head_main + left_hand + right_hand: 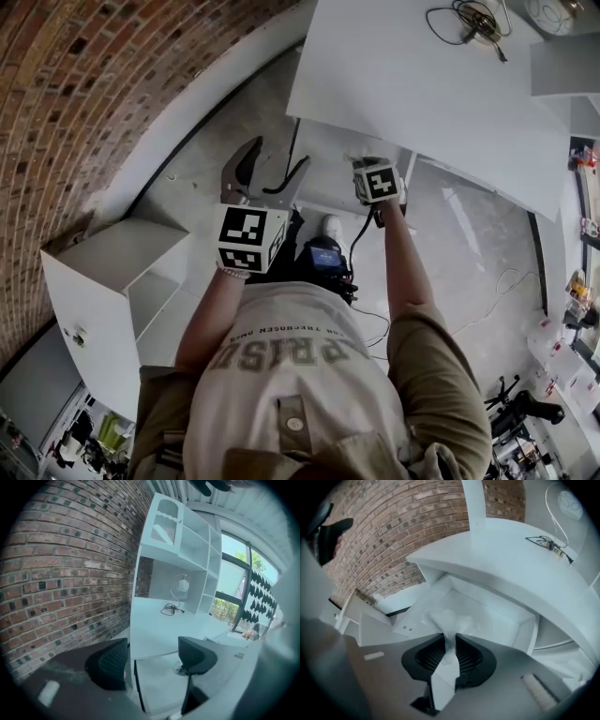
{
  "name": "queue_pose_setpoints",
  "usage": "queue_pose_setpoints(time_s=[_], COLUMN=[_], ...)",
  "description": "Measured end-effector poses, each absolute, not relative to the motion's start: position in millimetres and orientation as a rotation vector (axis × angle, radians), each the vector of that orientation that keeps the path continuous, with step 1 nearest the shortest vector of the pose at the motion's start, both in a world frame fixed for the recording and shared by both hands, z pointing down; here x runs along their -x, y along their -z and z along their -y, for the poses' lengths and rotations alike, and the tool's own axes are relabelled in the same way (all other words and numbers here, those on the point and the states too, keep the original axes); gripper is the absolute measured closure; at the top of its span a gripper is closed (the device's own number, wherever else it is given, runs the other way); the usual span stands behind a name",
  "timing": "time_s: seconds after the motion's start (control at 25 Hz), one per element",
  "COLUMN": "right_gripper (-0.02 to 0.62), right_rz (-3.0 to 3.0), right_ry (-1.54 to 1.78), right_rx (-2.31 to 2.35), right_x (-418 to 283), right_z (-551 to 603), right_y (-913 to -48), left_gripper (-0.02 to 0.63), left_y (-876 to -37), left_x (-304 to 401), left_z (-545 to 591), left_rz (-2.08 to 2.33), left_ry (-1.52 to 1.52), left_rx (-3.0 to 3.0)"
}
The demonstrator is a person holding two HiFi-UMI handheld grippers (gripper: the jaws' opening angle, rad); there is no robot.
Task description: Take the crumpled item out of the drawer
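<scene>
the right gripper (450, 641) is pinched tight on a crumpled white item (449, 620), thin like paper or plastic film. the two black jaws squeeze a narrow part of it, and the rest puffs out past the tips. in the right gripper view this gripper points steeply down at the open white drawer (524, 629), which sticks out from under the flat white desk top (501, 559). the crumpled white item hangs in front of the drawer's bare floor. it looks lifted off the floor, but the pictures do not show for sure that it is above the drawer's walls.

the left gripper (152, 660) is let go: its jaws stand wide apart with nothing between them. it waits near the desk, beside the red brick wall (65, 573), and does not touch the drawer.

so the drawer is already open and the grab is done. what seems left is to bring the item up and away from the drawer, and then perhaps put it down somewhere. the item is thin and soft, so it could slip or tear if it is pulled fast.
</scene>
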State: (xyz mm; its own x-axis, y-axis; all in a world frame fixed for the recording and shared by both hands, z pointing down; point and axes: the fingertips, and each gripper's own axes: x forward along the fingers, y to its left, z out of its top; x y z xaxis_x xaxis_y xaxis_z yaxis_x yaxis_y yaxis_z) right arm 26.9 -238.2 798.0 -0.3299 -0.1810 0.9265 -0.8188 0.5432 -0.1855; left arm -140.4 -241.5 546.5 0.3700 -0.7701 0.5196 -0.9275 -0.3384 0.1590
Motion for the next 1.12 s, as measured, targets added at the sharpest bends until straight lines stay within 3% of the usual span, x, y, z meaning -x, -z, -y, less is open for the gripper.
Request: queue_pose_setpoints(time_s=[0.6, 1.12], right_gripper=[0.526, 0.526], right_rz=[2.125, 2.346], right_ry=[-0.595, -0.124], right_rx=[-1.05, -1.102], right_x=[-51.0, -42.6], right_z=[241.8, 213.3], right_y=[-616.7, -468.3], left_gripper=[0.262, 0.262], left_y=[-491.8, -442.9], left_x=[72.2, 0.2], left_z=[227.3, 221.0], left_rz=[1.376, 1.16], left_ry=[-0.365, -0.224], left_rx=[-2.299, -2.413])
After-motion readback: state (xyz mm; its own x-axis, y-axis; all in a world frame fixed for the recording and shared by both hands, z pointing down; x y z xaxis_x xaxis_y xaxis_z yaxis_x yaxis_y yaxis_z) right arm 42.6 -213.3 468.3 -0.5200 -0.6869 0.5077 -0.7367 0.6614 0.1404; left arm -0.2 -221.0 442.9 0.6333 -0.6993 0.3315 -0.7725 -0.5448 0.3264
